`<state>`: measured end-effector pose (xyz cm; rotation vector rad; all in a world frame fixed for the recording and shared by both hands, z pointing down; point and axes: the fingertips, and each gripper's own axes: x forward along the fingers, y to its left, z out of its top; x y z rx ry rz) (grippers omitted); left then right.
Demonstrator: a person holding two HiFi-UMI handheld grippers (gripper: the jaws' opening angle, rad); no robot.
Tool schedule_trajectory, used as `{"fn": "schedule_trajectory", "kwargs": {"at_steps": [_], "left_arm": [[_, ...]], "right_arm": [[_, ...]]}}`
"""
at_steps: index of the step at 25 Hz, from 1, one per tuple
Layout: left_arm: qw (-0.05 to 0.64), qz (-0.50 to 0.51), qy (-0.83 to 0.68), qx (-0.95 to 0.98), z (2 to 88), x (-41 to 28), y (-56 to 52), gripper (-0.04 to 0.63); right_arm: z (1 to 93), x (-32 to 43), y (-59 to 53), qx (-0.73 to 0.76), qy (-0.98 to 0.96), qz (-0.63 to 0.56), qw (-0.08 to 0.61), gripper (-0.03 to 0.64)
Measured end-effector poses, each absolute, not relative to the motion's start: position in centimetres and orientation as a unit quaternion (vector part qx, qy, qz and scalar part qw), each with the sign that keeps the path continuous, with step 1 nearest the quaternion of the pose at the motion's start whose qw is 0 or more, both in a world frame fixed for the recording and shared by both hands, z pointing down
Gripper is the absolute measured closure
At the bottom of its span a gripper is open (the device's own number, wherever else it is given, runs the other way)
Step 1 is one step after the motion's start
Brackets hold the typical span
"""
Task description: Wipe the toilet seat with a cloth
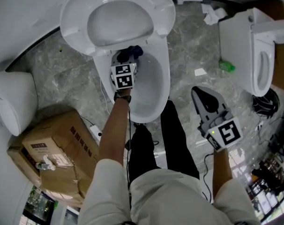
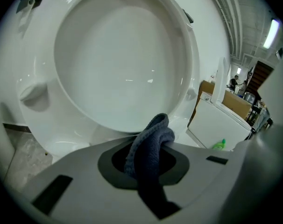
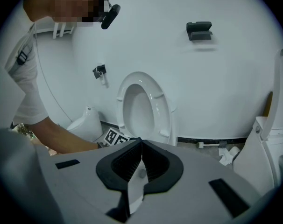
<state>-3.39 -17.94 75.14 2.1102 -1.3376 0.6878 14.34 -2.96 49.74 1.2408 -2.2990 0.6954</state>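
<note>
Left gripper (image 1: 127, 59) is down at the back of the toilet bowl (image 1: 153, 102), clamped on the dark blue cloth (image 2: 150, 141). The cloth runs lengthwise along the jaws, and a rounded fold pokes out past the tips, pointing straight at the toilet seat (image 1: 81, 20). The seat is raised with its underside facing me. Its long axis runs up from the hinge end by the bowl, with the wide oval opening filling most of my left gripper view and small bumpers showing on the ring at either side. The cloth's fold sits right at the seat's lower edge, near the hinge. From here I can't tell whether it touches the plastic or stops just short. In the head view my left forearm reaches over the front rim of the bowl, with the marker cube facing up. My right gripper (image 1: 201, 93) hangs well off to the right of the bowl, above the grey marble floor (image 1: 189, 46). Its jaws are together with nothing between them, and it points toward the toilet. A second toilet (image 1: 259, 50) stands farther right, with a green bottle (image 1: 226, 66) on the floor beside it. A cardboard box (image 1: 53, 149) sits at my left.
</note>
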Motion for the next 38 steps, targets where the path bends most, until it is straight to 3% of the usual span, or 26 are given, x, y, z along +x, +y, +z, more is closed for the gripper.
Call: {"fn": "schedule_trajectory", "kwargs": {"at_steps": [16,38], "left_arm": [[0.244,0.225,-0.610,0.719,70.0,-14.0,-18.8,0.555],[0.259,0.118,-0.705,0.649,59.5,-19.8,-22.3,0.555]], "right_arm": [[47.1,9.1,-6.5,0.401,-0.862,0.235,0.204,0.588],[42.6,6.8,-9.9,0.359,-0.884,0.214,0.209,0.588]]}}
